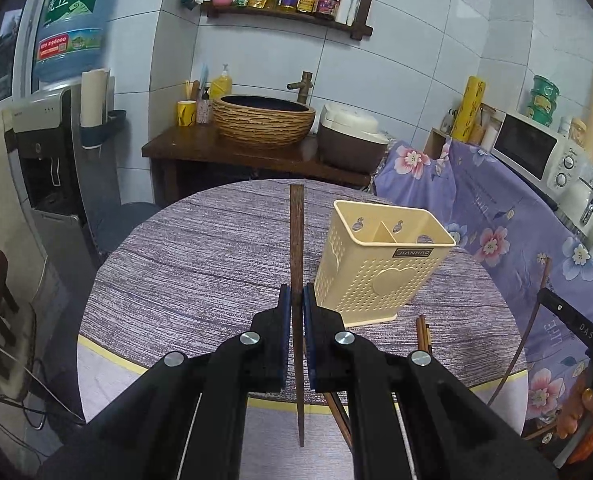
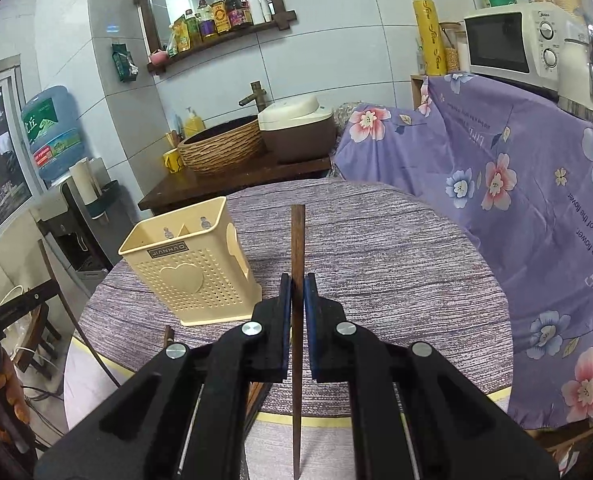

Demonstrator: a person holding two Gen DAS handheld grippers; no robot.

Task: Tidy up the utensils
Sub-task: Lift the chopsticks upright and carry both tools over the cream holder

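Your left tongs [image 1: 295,294] clamped on dark brown wooden chopstick [image 1: 296,232], lifted above round purple woven tabletop [image 1: 200,248]. Your right tongs [image 2: 295,284] pinch second dark wooden chopstick [image 2: 297,240]. Cream perforated plastic utensil holder [image 1: 376,268] stands upright between them. More brown chopsticks [image 1: 422,334] lie near holder's base.

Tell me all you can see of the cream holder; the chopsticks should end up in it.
The holder is a cream, plastic-looking rectangular box, open on top, with a divider making two compartments. Its walls are perforated with small holes, with a raised heart on the front and sides, a dark label under the rim and two hanging holes in the back wall. It stands upright on the table, looks empty, and neither gripper touches it.
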